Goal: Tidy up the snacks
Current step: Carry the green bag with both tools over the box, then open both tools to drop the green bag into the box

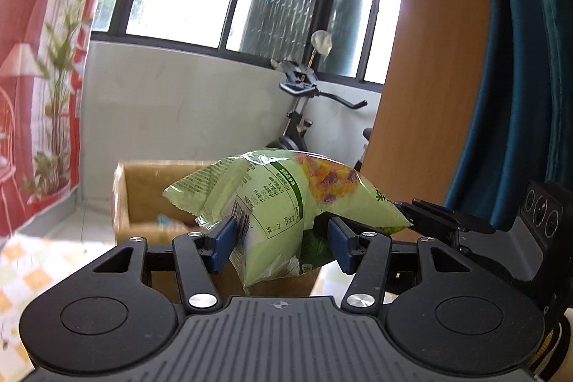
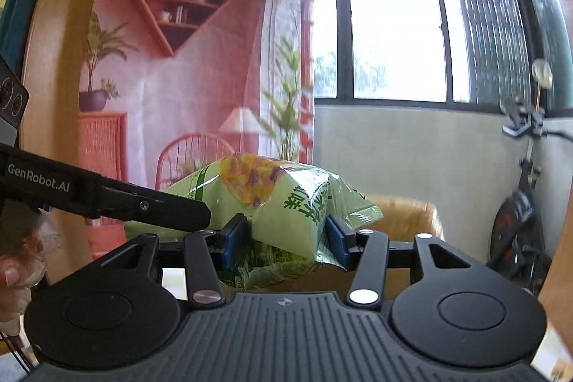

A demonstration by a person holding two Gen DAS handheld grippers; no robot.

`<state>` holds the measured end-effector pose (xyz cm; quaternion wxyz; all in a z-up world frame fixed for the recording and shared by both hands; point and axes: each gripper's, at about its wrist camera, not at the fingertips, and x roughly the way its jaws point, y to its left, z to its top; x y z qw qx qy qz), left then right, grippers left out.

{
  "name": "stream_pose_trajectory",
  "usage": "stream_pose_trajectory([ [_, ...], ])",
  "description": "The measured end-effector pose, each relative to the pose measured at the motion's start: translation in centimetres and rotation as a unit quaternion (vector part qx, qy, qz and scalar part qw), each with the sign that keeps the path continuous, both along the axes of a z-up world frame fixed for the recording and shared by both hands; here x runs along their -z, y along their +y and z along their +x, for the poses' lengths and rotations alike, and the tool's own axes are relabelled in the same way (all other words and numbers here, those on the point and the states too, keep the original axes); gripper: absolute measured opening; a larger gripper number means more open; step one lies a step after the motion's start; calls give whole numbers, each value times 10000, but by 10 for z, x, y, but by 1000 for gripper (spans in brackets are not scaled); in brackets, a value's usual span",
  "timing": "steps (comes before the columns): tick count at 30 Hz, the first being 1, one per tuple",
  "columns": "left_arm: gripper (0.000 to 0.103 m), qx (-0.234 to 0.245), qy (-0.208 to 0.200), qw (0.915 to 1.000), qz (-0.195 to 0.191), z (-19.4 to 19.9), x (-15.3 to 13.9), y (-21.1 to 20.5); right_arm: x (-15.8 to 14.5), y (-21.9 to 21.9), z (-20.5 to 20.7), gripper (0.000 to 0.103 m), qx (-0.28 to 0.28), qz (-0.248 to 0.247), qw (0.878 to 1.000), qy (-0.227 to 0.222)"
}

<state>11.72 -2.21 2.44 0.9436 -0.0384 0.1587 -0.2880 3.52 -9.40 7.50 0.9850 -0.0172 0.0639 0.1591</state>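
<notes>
A light green snack bag point(image 1: 279, 188) with a yellow and purple picture hangs in the air, held from both sides. In the left wrist view my left gripper point(image 1: 283, 240) is shut on its lower end, blue pads pressing the film. One finger point(image 1: 437, 215) of the right gripper reaches in from the right to the bag's corner. In the right wrist view my right gripper point(image 2: 286, 238) is shut on the same snack bag point(image 2: 272, 199). A black finger point(image 2: 161, 203) of the left gripper comes in from the left against the bag.
An open cardboard box point(image 1: 143, 196) point(image 2: 404, 213) stands just behind and below the bag. An exercise bike point(image 1: 304, 117) is by the window wall. A wooden panel point(image 1: 429, 59) and teal curtain point(image 1: 530, 59) rise on the right, a red printed backdrop point(image 2: 179, 59) on the left.
</notes>
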Motion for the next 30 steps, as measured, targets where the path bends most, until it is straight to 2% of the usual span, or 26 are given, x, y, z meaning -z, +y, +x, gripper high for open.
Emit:
stream_pose_trajectory([
  [2,59,-17,-34,9999,161,15,-3,-7,-9,-5,13,51,-7,-12,10000,-66],
  [5,59,-60,-1,9993,362,40,-4,-15,-17,-6,37,51,-2,-286,9995,-146],
  [10,59,-131,386,9991,140,90,-4,-17,-18,-11,85,51,-14,-454,9990,1],
  [13,59,-274,515,9979,271,116,-2,-25,-15,-15,115,51,-51,-473,9988,139],
  [17,59,-409,613,9963,440,137,0,-23,-9,-19,149,51,-92,-447,9983,349],
  [22,59,-527,819,9947,323,158,7,-12,-2,-28,185,51,-101,-331,9975,615],
  [30,61,-751,1030,9912,365,175,14,-11,16,-35,212,53,122,-253,9937,1085],
])
